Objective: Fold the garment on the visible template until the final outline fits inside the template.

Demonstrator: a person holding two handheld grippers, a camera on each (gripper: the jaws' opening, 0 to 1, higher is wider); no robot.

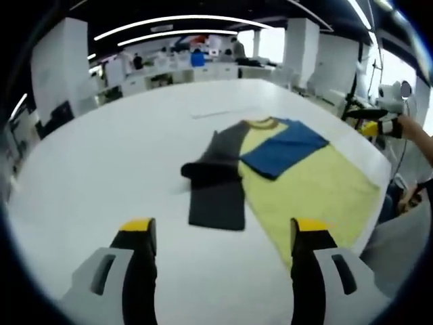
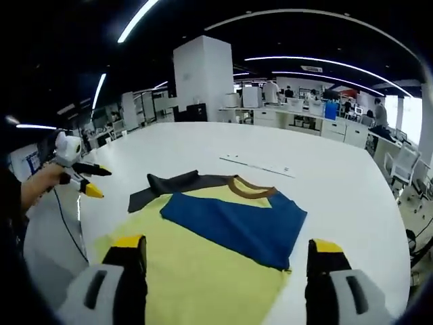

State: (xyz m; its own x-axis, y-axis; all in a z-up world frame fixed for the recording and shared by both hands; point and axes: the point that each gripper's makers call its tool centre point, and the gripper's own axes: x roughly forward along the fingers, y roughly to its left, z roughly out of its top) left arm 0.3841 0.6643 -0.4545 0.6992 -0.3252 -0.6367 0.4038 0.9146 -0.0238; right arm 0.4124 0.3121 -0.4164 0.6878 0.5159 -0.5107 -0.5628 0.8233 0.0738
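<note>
On white table (image 1: 101,169): yellow shirt (image 2: 203,271), blue sleeve folded; both tongs gaping.

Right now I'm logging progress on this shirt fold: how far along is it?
Early stage. Done: the blue sleeve is folded across the yellow body. In hand: nothing; the left tongs and right tongs are open above the white table. Left: the dark grey sleeve lies out to the side and the body is spread at full length.
</note>
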